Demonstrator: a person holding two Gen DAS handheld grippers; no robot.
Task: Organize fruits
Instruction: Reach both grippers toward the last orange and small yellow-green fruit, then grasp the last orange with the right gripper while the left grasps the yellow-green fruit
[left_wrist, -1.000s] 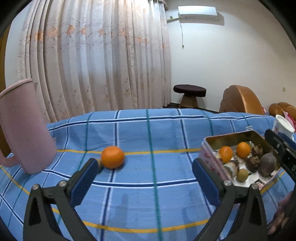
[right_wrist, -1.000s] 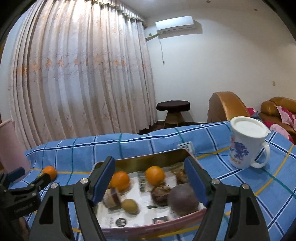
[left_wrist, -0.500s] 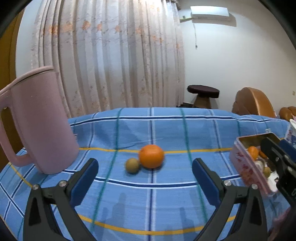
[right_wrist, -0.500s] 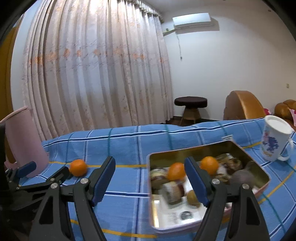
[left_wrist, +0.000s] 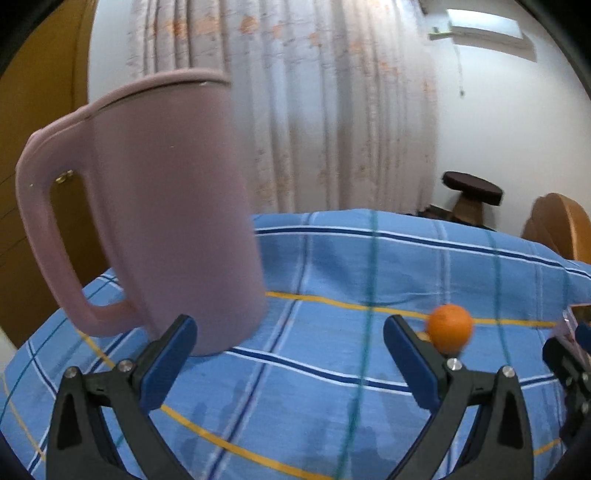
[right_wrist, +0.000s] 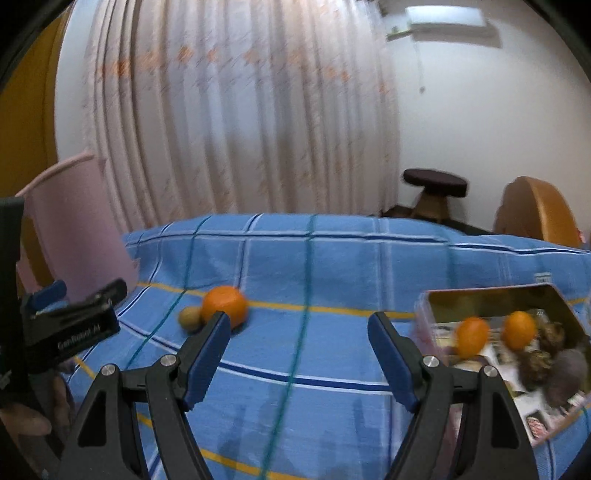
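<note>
Left to right across my two wrist views. My left tongs (left_wrist: 290, 341) stand wide apart with nothing between the pads; the pink jug (left_wrist: 147, 206) looms at ten o'clock, its base just behind the left pad. My right tongs (right_wrist: 299, 338) are likewise spread and empty.

The loose orange (right_wrist: 224, 305) lies on the blue checked cloth (right_wrist: 332, 266) at about eleven o'clock from my right tongs, just beyond the left pad; in the left view it sits at two o'clock, past the right pad. A small brownish-green fruit (right_wrist: 190, 316), possibly a kiwi, touches or nearly touches its left side. The open tin (right_wrist: 491, 301) at three o'clock already holds two oranges (right_wrist: 472, 336) and several dark fruits (right_wrist: 535, 365).

Risks, as I judge them: the orange is round and smooth on soft cloth, so a pad nudging it off-centre would roll it away, or push the small fruit with it. The two tongs are near each other and could collide. The jug, close to my left pad, could be knocked.

The orange looks bright, firm and unblemished, though blur hides detail.
</note>
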